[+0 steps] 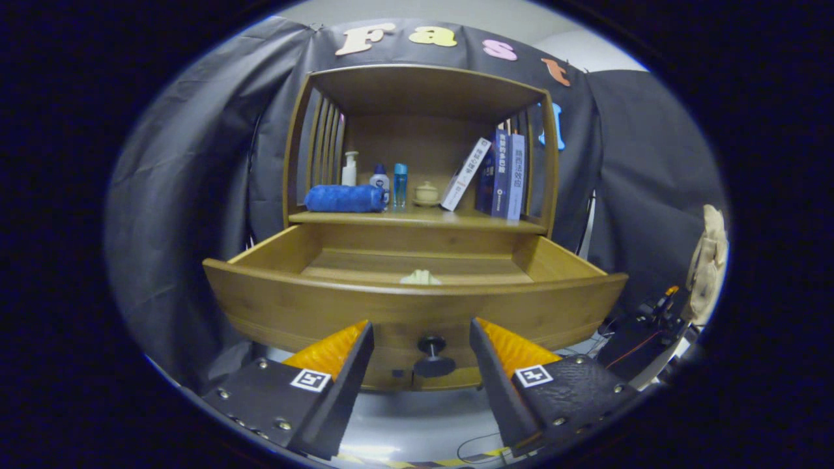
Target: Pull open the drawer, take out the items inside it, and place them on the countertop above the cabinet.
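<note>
**Drawer out, claw open at the knob**

Claw (421, 365) spread wide, gripping nothing, fingers either side of the small dark round knob (432, 355) and clear of it. Wooden bamboo-coloured drawer (293, 309) pulled fully out of the cabinet. Inside, just behind the front panel, a small pale object (420, 278), mostly hidden. Above, on the table (417, 220): rolled blue towel (344, 198), white pump bottle (350, 169), two small bottles, a small cream lidded jar (427, 193), leaning books (498, 174).

Staged recording booth, black cloth wall (195, 163), wooden cabinet (417, 85), books (502, 172), toiletry bottles (380, 179)
</note>
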The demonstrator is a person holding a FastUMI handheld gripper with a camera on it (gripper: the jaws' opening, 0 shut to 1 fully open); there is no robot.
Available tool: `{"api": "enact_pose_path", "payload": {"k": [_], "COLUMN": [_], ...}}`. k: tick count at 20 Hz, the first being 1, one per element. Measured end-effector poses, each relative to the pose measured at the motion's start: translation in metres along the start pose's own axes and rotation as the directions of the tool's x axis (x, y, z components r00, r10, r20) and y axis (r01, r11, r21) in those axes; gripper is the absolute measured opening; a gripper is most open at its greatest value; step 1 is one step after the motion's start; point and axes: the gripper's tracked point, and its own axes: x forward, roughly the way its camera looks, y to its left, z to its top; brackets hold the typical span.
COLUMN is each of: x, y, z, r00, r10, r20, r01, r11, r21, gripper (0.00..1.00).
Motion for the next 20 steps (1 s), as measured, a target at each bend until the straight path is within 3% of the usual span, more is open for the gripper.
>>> {"api": "enact_pose_path", "payload": {"k": [7, 14, 20], "x": [0.027, 0.083, 0.123], "y": [0.011, 0.007, -0.004], "z": [0.039, 0.033, 0.015], "r00": [1.000, 0.985, 0.940], "r10": [0.008, 0.013, 0.008], "r20": [-0.007, -0.175, -0.342], "r01": [-0.008, -0.015, -0.006], "r11": [1.000, 1.000, 1.000], "r21": [-0.026, -0.010, 0.005], "gripper": [0.96, 0.97, 0.97]}}
